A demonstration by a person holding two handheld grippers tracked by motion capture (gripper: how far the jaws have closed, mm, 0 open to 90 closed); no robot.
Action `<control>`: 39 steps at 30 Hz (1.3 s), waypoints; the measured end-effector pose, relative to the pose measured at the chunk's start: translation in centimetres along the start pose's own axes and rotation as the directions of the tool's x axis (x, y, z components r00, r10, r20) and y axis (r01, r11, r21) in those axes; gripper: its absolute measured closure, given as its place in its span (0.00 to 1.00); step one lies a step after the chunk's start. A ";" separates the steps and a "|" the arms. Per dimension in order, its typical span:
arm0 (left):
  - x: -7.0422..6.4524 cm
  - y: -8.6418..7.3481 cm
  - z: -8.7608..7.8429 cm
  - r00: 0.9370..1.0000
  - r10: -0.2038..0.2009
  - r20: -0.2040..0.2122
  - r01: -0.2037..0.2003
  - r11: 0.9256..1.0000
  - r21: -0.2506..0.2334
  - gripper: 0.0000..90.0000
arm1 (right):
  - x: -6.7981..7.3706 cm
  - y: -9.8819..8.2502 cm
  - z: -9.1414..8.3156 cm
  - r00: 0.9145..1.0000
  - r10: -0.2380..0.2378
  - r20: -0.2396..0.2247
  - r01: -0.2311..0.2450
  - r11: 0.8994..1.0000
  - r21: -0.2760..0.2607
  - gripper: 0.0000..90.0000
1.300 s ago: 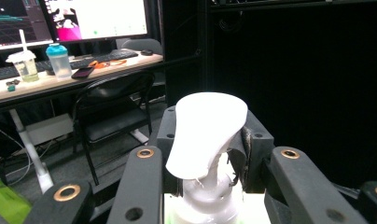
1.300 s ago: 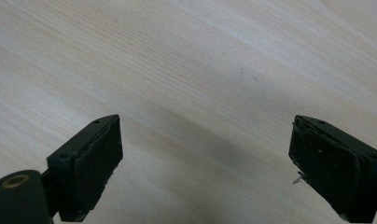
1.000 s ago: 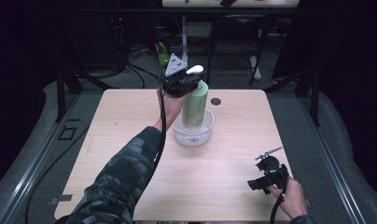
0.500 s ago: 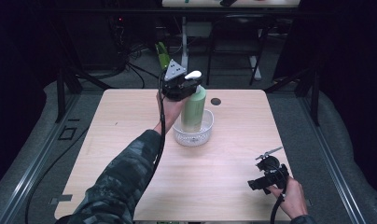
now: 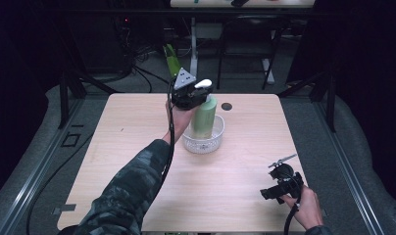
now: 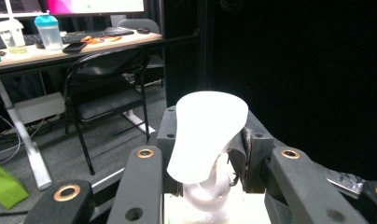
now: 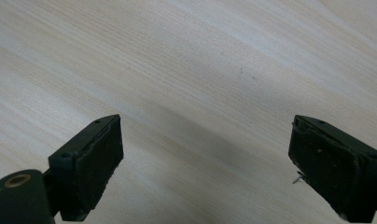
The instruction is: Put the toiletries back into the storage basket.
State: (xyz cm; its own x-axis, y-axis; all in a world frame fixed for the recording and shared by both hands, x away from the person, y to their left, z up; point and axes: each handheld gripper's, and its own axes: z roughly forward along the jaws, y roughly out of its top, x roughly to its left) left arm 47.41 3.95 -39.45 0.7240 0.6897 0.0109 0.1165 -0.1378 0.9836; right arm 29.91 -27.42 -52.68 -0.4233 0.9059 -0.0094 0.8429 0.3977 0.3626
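Pale green plastic pump bottle (image 5: 205,116) with white pump head (image 6: 205,133), standing tilted in a clear ribbed plastic bowl (image 5: 204,141) near the middle of the light wooden table (image 5: 127,147). Left gripper (image 5: 190,93) clamped around the bottle's neck just under the pump head. Right gripper (image 7: 205,163) spread wide, holding nothing, low over bare table near the front right corner.
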 end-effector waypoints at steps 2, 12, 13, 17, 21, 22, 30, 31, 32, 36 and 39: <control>0.0 -0.2 0.1 1.000 -0.001 0.001 0.001 1.000 0.004 0.75 | -0.1 0.0 0.0 1.000 -0.004 -0.001 0.004 1.000 0.002 0.11; 0.1 -1.0 0.2 1.000 -0.007 0.009 0.007 1.000 0.014 0.75 | 0.0 0.0 0.0 1.000 0.001 -0.005 -0.001 1.000 0.001 0.11; 0.1 -1.1 0.2 1.000 -0.007 0.009 0.007 1.000 0.016 0.75 | -0.1 0.0 0.0 1.000 -0.007 0.001 0.007 1.000 0.004 0.11; 0.1 -1.7 0.4 1.000 -0.004 0.012 0.004 1.000 0.031 0.75 | 0.0 0.0 0.0 1.000 0.001 -0.006 -0.001 1.000 0.001 0.11; 0.1 -2.1 0.5 1.000 -0.011 0.009 0.010 0.999 0.034 0.75 | -0.1 0.0 0.0 1.000 -0.007 -0.001 0.007 1.000 0.003 0.11; 0.1 -2.2 0.6 1.000 -0.013 0.008 0.013 0.999 0.035 0.75 | -0.1 0.0 0.0 1.000 -0.006 -0.001 0.006 1.000 0.003 0.11; 0.5 -2.5 0.3 1.000 -0.014 0.014 0.014 0.999 0.029 0.75 | -0.1 0.0 0.0 1.000 -0.007 -0.004 0.007 1.000 0.004 0.11; 0.5 -2.5 0.2 1.000 -0.017 0.015 0.016 1.000 0.025 0.75 | -0.1 0.0 0.0 1.000 -0.003 -0.009 0.003 1.000 0.003 0.11; 0.6 -2.7 0.1 1.000 -0.011 0.013 0.010 1.000 0.021 0.75 | -0.1 0.0 0.0 1.000 -0.005 -0.008 0.005 1.000 0.003 0.11; 1.0 -2.9 -0.4 1.000 -0.013 0.011 0.013 1.000 0.015 0.75 | -0.1 0.0 0.0 1.000 -0.006 -0.006 0.006 1.000 0.003 0.11; 0.8 -2.8 -0.5 1.000 -0.004 0.024 0.003 1.000 0.024 0.74 | 0.1 0.0 0.0 1.000 0.000 -0.011 0.000 1.000 -0.002 0.11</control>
State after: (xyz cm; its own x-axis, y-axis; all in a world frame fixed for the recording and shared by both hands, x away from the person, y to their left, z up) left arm 47.32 5.29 -42.12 0.7398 0.6728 0.0029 0.1352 -0.1529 0.9790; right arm 29.89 -27.33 -52.65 -0.4274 0.9041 0.0007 0.8420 0.3977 0.3644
